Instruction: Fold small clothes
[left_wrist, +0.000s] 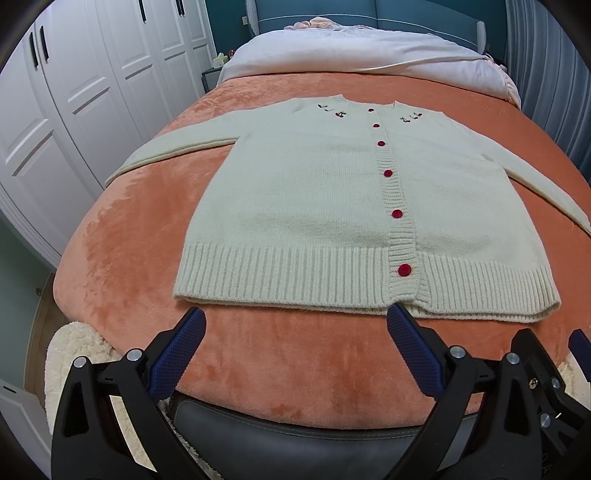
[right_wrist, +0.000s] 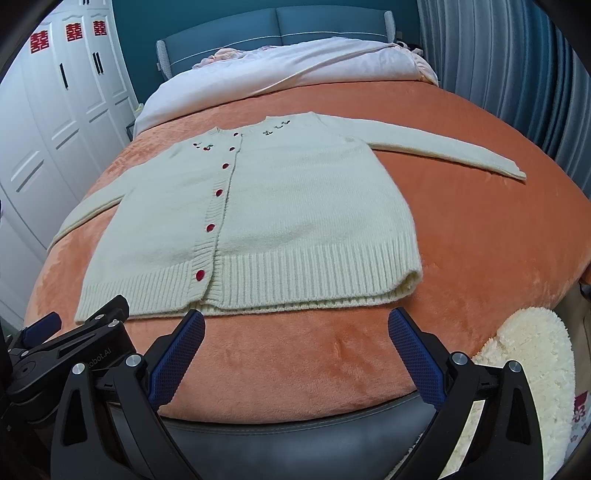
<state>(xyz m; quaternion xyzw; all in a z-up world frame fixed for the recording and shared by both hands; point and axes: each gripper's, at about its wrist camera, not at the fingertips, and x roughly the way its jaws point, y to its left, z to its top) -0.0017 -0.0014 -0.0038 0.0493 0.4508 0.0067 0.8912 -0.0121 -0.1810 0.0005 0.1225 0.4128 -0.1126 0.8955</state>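
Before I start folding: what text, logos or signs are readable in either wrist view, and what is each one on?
"囍", red double-happiness sign, three of them, one on each white wardrobe door.
"robot.AI", possibly cut off at its start, on the black body of the left gripper as seen in the right wrist view.
Letters at the lower right edge of the left wrist view, on black gripper hardware: too cut off to read.
The cardigan carries embroidered cherries, no text.

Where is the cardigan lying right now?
The cardigan lies flat, buttoned, on the orange blanket, hem just beyond both open grippers, sleeves spread sideways.
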